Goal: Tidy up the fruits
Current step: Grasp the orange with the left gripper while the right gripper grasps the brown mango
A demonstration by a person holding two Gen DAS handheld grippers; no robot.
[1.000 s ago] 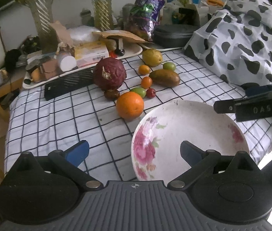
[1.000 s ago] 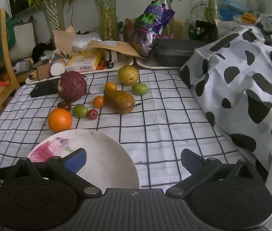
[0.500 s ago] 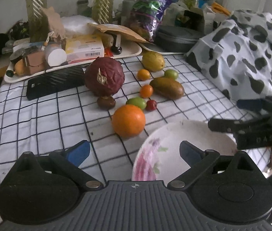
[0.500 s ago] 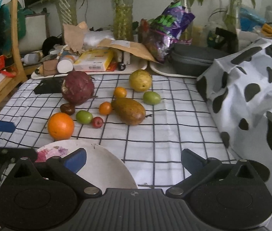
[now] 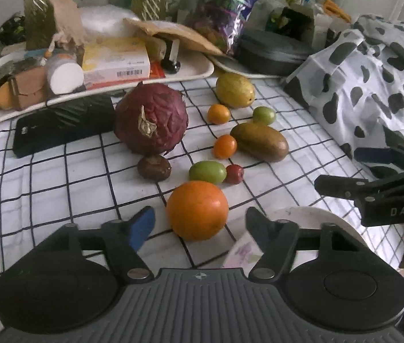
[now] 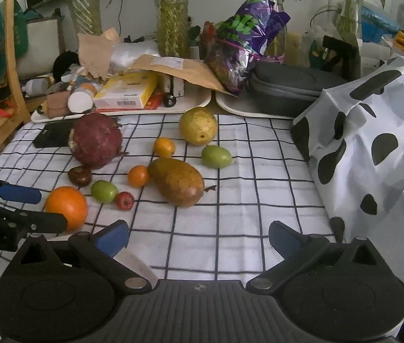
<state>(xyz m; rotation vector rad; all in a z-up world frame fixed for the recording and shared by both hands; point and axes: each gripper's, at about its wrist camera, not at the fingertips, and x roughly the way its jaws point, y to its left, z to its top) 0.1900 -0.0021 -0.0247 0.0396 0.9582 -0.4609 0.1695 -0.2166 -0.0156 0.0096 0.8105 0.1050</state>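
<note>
The left tongs (image 5: 199, 223), jaws just narrowing but apart, straddle the big orange (image 5: 197, 210) and should centre before clamping; right tongs (image 6: 199, 238) gape empty.

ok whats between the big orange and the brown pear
In the right wrist view, a green fruit and a small red fruit lie between the big orange and the brown pear.

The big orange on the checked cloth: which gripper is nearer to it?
Left. The left gripper has its open jaws either side of the big orange, not touching. The right gripper is off to the side.
</note>
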